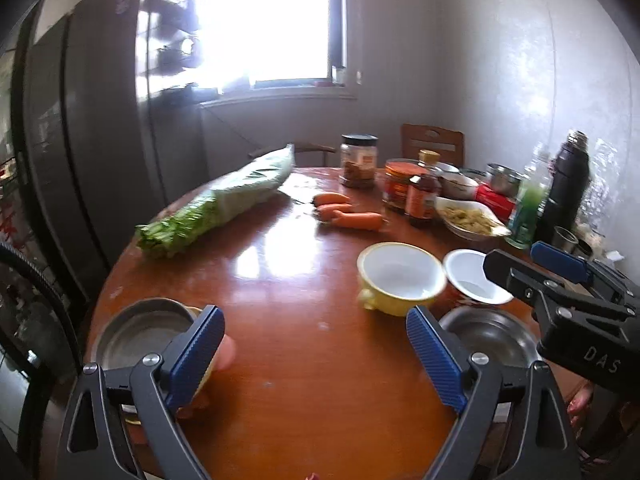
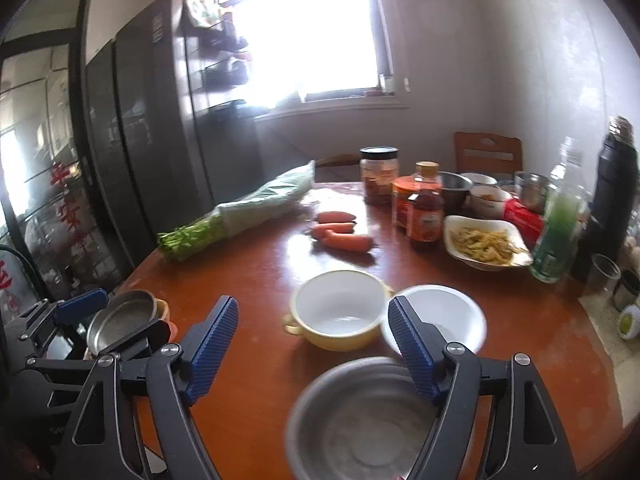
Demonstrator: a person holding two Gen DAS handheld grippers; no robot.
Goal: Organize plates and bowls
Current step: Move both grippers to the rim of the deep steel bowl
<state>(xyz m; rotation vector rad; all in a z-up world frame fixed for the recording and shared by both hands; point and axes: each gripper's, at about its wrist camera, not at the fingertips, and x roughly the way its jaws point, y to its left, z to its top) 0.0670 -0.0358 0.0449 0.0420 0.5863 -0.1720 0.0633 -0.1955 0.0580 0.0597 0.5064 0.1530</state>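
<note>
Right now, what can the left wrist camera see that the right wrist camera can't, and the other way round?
Only the left wrist view shows the right claw from outside, open. Only the right wrist view shows the left claw from outside, a round yellow-green thing by the table's right edge, and red characters on the glass at left. Both show the yellow bowl, white bowl, steel bowl, carrots and bagged greens.
</note>
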